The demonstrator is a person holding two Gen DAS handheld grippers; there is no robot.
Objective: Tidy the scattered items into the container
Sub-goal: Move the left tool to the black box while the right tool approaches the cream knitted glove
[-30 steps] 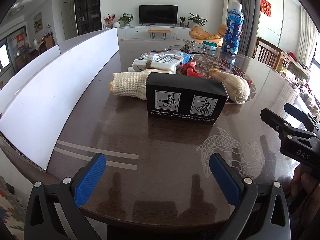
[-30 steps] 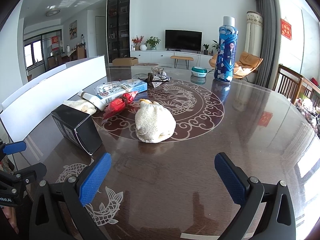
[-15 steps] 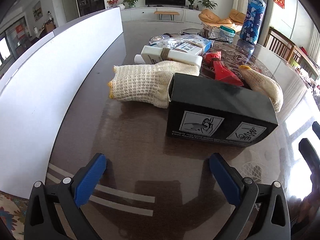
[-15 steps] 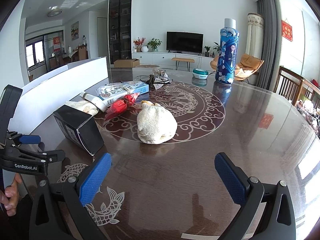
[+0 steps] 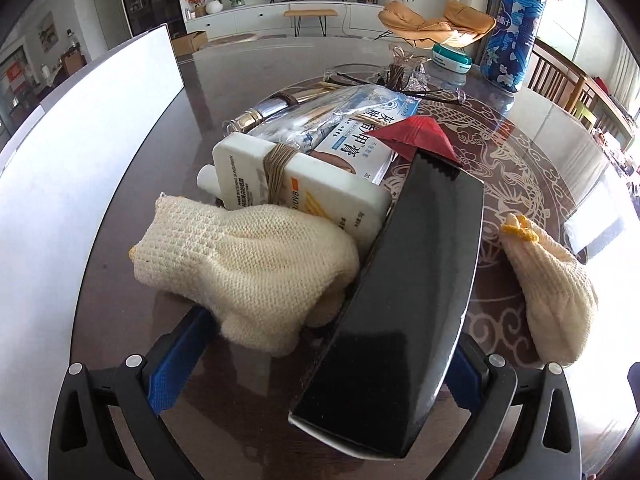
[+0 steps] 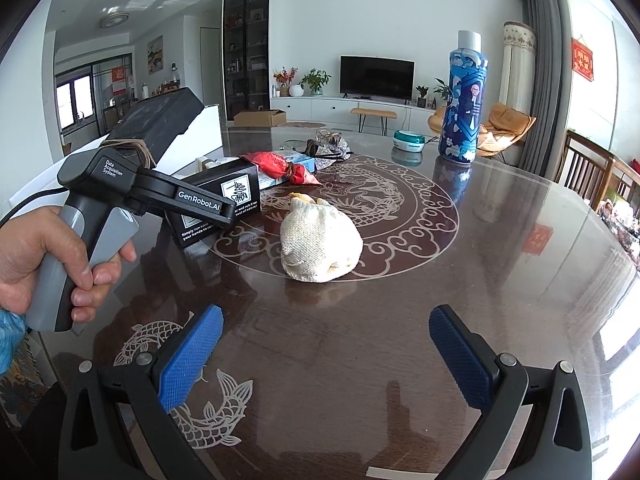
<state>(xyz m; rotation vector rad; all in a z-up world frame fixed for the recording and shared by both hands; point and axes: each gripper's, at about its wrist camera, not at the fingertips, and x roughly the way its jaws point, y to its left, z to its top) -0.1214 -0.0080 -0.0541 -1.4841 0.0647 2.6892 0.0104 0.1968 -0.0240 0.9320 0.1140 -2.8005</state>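
Left wrist: open gripper (image 5: pixel 320 364) around black box (image 5: pixel 404 280).

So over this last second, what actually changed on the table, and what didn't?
The left gripper moved forward over the table until its open fingers flank the black box, which sits between them; no closing is visible. In the right wrist view the left hand has come in beside the box. The right gripper stayed open and hovering, and the rolled cream glove, red packet and blue bottle kept their places.
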